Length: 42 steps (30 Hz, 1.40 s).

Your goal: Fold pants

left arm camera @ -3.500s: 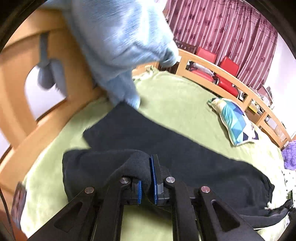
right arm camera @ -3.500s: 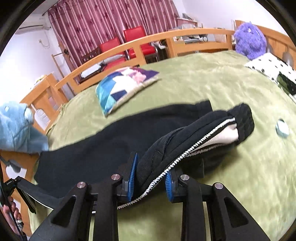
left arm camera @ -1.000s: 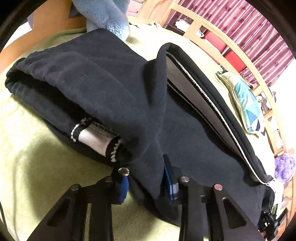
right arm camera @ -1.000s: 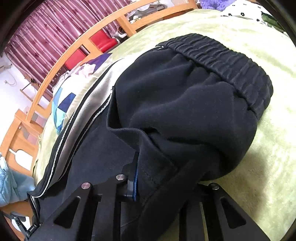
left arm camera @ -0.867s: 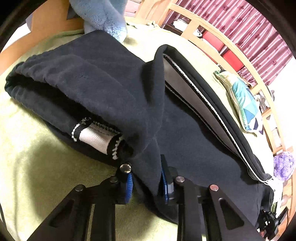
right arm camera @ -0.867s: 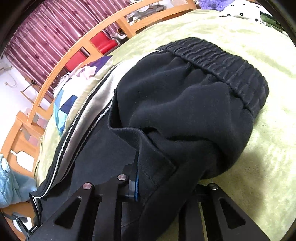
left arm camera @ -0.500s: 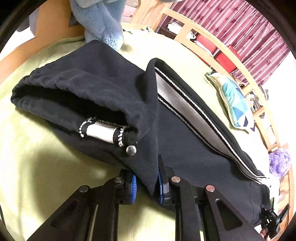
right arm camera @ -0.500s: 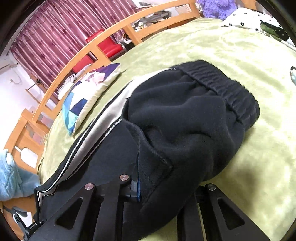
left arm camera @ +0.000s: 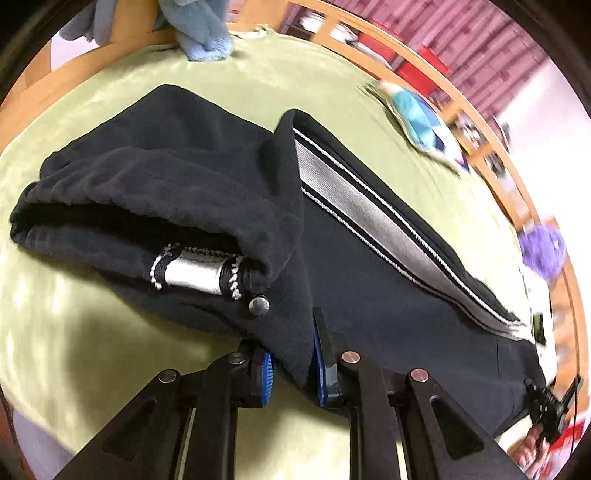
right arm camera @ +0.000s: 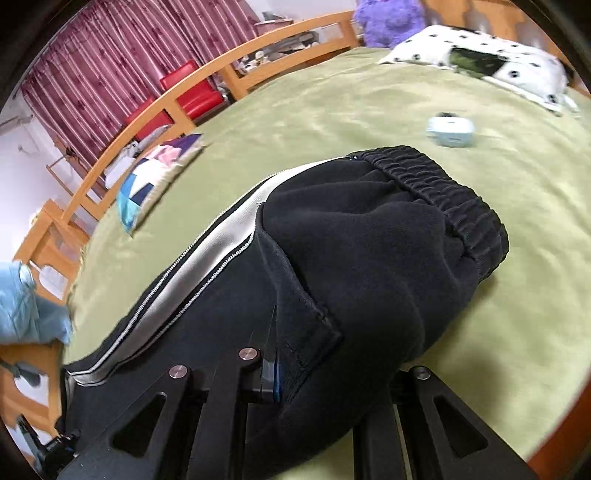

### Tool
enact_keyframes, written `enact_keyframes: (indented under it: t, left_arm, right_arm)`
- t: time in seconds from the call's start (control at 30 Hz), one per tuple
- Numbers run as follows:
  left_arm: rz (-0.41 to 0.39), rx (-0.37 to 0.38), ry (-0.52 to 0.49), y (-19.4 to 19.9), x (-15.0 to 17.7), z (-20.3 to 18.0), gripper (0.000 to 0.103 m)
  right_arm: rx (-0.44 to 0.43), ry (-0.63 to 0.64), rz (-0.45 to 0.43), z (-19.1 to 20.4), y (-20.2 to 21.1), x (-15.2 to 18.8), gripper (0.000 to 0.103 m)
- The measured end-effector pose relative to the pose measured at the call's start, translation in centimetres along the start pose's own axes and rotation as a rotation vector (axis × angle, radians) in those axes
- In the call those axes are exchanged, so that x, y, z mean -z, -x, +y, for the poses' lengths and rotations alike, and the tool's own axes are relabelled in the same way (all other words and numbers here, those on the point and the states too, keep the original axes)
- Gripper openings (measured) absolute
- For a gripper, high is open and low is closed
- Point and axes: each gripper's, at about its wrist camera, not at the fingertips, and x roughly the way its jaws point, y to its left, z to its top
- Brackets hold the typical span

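— Folding the pants [left arm camera: 192,192] is the job right now, yes?

— Yes. They lie long on the green bed [left arm camera: 110,92], black with a grey stripe [left arm camera: 369,218]. Each end is lifted at the near edge.

— What do the tools do?

— The left gripper [left arm camera: 291,363] pinches a flap near the cuff. The right gripper [right arm camera: 295,376] pinches the cloth below the waistband [right arm camera: 436,184]. Both are pressed tight on the pants.

— What comes next?

— I think both ends must go the same way, so the near edge lands flat on the far one. Both hands need to keep even, or the cloth will bunch.

— And the room?

— Wood rails [right arm camera: 258,51] go round the bed. I see a bright pillow [right arm camera: 155,177], a spotted pillow [right arm camera: 461,48], red chairs [right arm camera: 188,92], striped curtains [right arm camera: 129,48], a blue plush [left arm camera: 201,27] and a purple plush [right arm camera: 388,16].
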Motion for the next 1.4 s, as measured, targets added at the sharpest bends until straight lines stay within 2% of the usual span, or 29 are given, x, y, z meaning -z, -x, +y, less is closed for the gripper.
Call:
enact_keyframes:
  t: [0.07, 0.13, 0.23, 0.3, 0.37, 0.4, 0.47, 0.53, 0.63, 0.77, 0.9, 0.97, 1.0, 1.03, 1.17, 1.3, 1.4]
  left_arm:
    - [0.017, 0.015, -0.011, 0.8, 1.7, -0.5, 0.017]
    - [0.022, -0.001, -0.049, 1.3, 3.0, -1.1, 0.018]
    - [0.058, -0.026, -0.068, 1.4, 3.8, -0.9, 0.020]
    - [0.077, -0.028, -0.079, 2.3, 4.5, -0.4, 0.021]
    - [0.060, -0.027, -0.096, 3.6, 4.9, -0.2, 0.026]
    - [0.034, -0.036, -0.119, 4.7, 5.1, -0.1, 0.029]
    - [-0.014, -0.065, -0.151, 6.2, 5.2, 0.0, 0.035]
    - [-0.063, -0.092, -0.198, 7.3, 4.9, 0.0, 0.046]
    - [-0.091, -0.132, -0.251, 7.0, 3.8, -0.5, 0.047]
    - [-0.093, -0.144, -0.291, 5.0, 2.7, -1.4, 0.049]
    - [-0.097, -0.224, -0.358, 2.2, 2.0, -1.9, 0.051]
    - [-0.113, -0.223, -0.339, 1.9, 0.7, -1.0, 0.035]
    - [-0.116, -0.174, -0.319, 1.9, -0.1, -0.5, 0.011]
    - [-0.118, -0.146, -0.305, 2.0, -1.3, 0.0, 0.010]
    - [-0.239, -0.236, -0.306, 3.0, -6.3, 1.2, 0.008]
    - [-0.298, -0.278, -0.211, 3.5, -12.8, 3.7, 0.008]
    - [-0.231, -0.293, -0.134, 2.8, -15.8, 5.2, 0.012]
  right_arm:
    - [0.020, 0.014, 0.005, -2.1, 1.6, 0.8, 0.013]
    - [0.033, 0.017, 0.015, -4.1, 2.6, 1.7, 0.015]
    - [0.031, 0.015, 0.065, -5.9, 2.3, 3.2, 0.028]
    - [0.073, 0.028, 0.088, -6.1, 1.9, 4.2, 0.033]
    - [0.083, 0.022, 0.080, -6.5, 2.5, 5.6, 0.050]
    - [0.086, 0.022, 0.076, -6.6, 2.8, 6.1, 0.053]
    - [0.092, 0.020, 0.072, -7.1, 3.9, 7.3, 0.053]
    - [0.086, 0.007, 0.062, -7.5, 5.2, 8.2, 0.053]
    - [0.078, -0.010, 0.059, -7.5, 6.3, 8.8, 0.053]
    - [0.079, -0.003, 0.064, -6.5, 7.5, 9.6, 0.053]
    - [0.127, 0.018, 0.069, -4.9, 8.0, 10.4, 0.053]
    - [0.145, 0.018, 0.074, -4.5, 8.1, 10.7, 0.053]
    - [0.155, 0.016, 0.076, -4.3, 8.0, 10.8, 0.053]
    - [0.170, 0.008, 0.076, -4.1, 8.0, 10.9, 0.053]
    - [0.198, -0.032, 0.072, -4.0, 7.9, 10.8, 0.053]
    - [0.219, -0.060, 0.059, -3.9, 8.0, 10.7, 0.053]
    - [0.228, -0.067, 0.054, -3.9, 8.2, 10.7, 0.053]
